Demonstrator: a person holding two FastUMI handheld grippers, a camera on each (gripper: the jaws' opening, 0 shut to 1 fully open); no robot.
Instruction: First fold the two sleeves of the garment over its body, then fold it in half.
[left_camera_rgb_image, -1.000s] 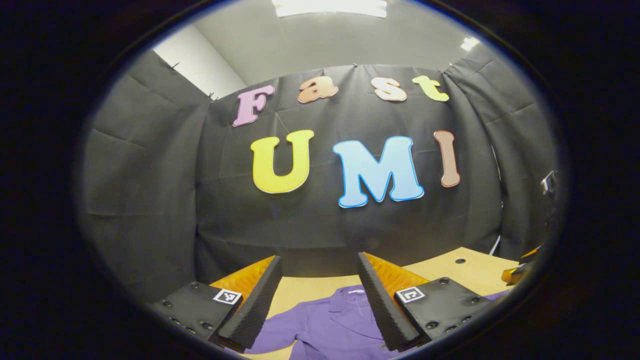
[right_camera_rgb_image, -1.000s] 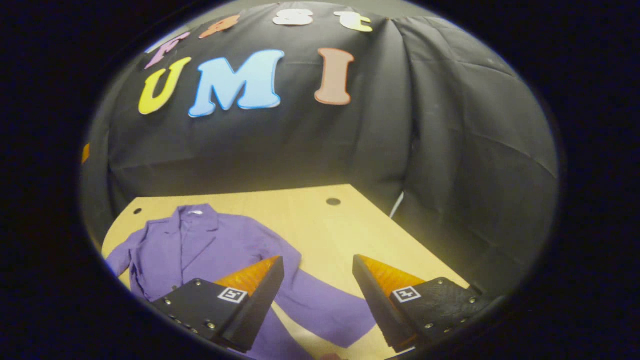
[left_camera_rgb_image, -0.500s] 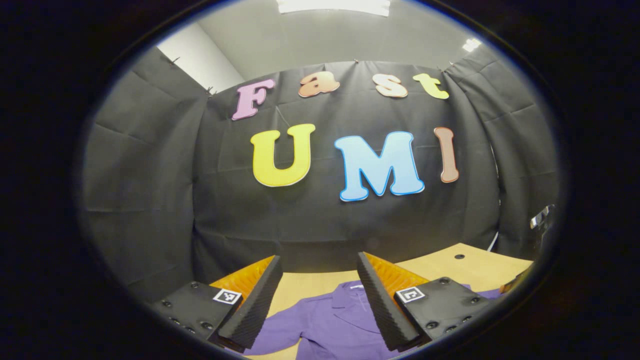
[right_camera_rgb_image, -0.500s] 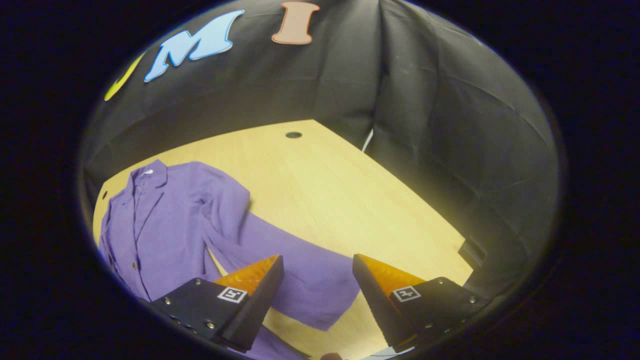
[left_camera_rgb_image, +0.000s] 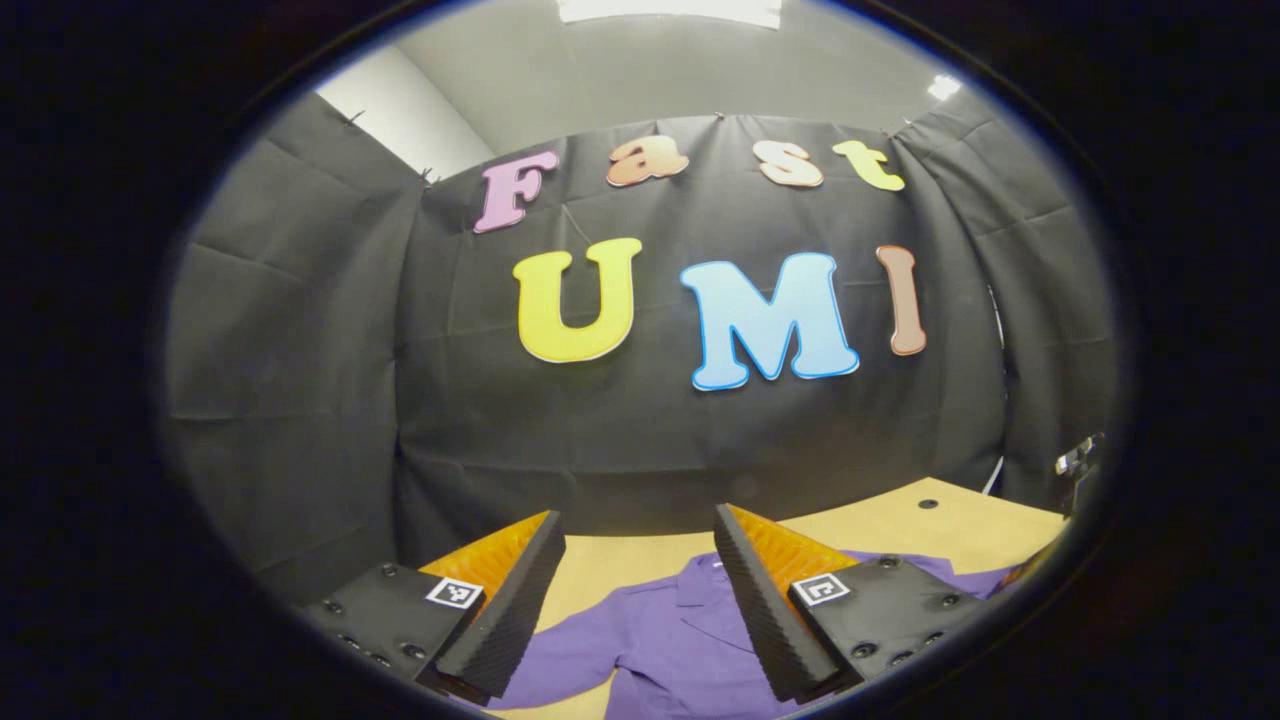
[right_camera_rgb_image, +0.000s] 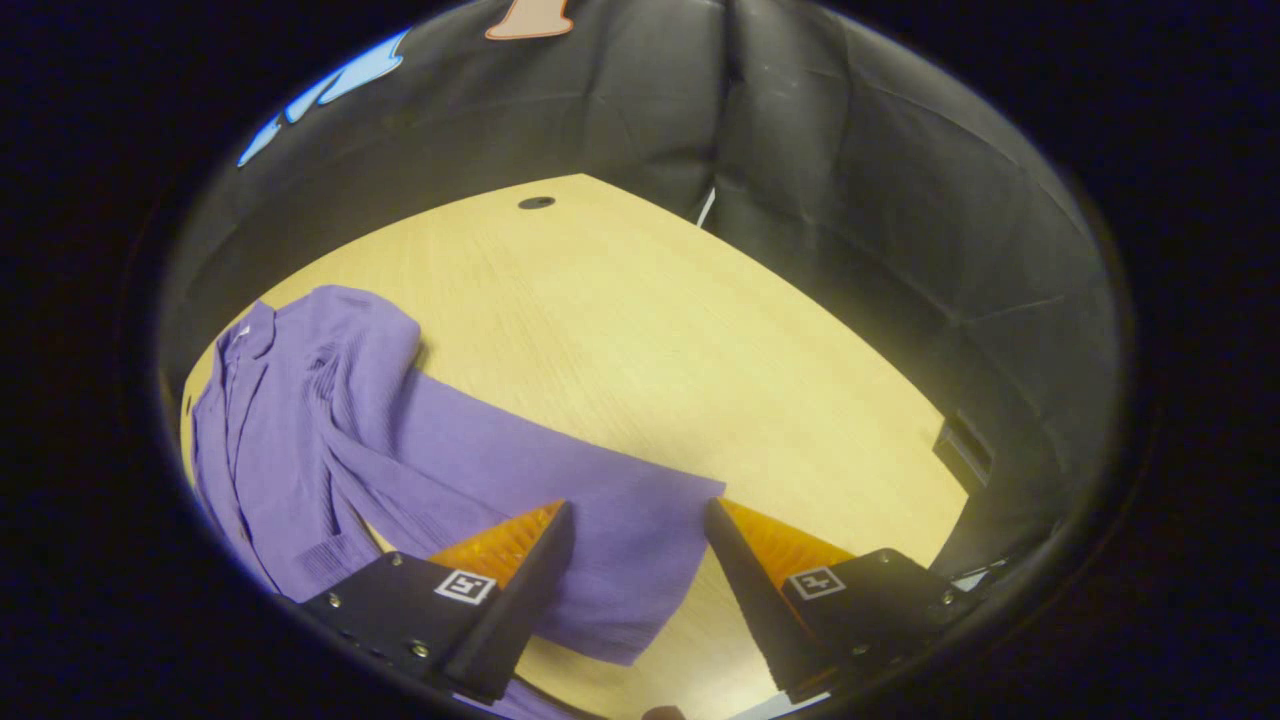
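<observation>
A purple long-sleeved shirt (right_camera_rgb_image: 300, 440) lies flat on the wooden table (right_camera_rgb_image: 680, 340), collar toward the back wall. One sleeve (right_camera_rgb_image: 560, 500) stretches out sideways, and its cuff end lies under my right gripper (right_camera_rgb_image: 638, 520), which hovers above it, open, with nothing between its fingers. In the left gripper view the shirt's collar and shoulder (left_camera_rgb_image: 660, 640) lie low between the fingers of my left gripper (left_camera_rgb_image: 638, 530), which is open, held level and above the shirt. The rest of the shirt's body is out of sight there.
The table has a small dark hole (right_camera_rgb_image: 536, 203) near its far corner and another dark hole (left_camera_rgb_image: 927, 503) in the left gripper view. Black cloth walls close in behind and to the right. Bare tabletop lies beyond the sleeve.
My right gripper has tilted down and moved over the outstretched sleeve, which now sits between its fingers in view. My left gripper has shifted slightly, with a bit more of the shirt in sight.
</observation>
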